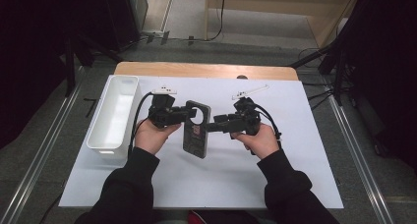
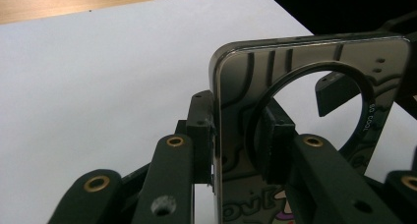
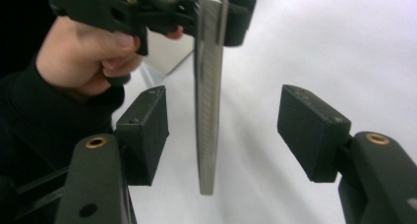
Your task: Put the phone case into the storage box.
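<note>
Item: phone case (image 1: pixel 196 129), dark and patterned, with a round camera cut-out
Place: I see it lifted off the white sheet (image 1: pixel 221 184), between my two grippers
Axis: long axis runs away from me, cut-out end farthest
Left gripper (image 1: pixel 189 112): I have it clamped on the case's cut-out end
Right gripper (image 1: pixel 210 126): pads (image 3: pixel 147 130) apart, clear of the case's edge between them
Beside: white bin (image 1: pixel 114 113) on the left

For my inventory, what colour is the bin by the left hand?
White bin, clearest in the high view.
</note>
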Available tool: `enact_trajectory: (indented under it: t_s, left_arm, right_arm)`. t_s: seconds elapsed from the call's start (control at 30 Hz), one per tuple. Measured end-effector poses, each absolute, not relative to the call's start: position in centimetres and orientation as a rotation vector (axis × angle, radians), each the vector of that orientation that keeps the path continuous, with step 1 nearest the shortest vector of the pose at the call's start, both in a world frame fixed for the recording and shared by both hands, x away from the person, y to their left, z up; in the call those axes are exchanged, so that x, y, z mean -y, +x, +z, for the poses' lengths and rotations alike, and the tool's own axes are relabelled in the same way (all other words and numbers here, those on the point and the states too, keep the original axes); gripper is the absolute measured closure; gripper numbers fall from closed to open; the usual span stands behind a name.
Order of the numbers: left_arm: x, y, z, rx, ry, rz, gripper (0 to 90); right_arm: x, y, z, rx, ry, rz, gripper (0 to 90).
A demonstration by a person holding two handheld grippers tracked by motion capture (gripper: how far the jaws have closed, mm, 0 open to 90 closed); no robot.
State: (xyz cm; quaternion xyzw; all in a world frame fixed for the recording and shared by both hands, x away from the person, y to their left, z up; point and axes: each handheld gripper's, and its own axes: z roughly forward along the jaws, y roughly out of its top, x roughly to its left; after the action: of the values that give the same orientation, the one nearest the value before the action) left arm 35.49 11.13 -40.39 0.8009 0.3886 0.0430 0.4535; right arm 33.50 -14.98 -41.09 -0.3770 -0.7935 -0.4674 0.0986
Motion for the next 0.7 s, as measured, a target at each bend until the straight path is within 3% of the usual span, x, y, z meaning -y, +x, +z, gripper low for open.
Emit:
enact_trajectory:
  t_s: [0.7]
  left_arm:
    - [-12.2, 34.7, -39.7, -0.954, 1.980, 0.089, 71.5]
  right_arm:
    - [16.6, 31.9, -42.5, 2.396, -1.005, -1.385, 31.8]
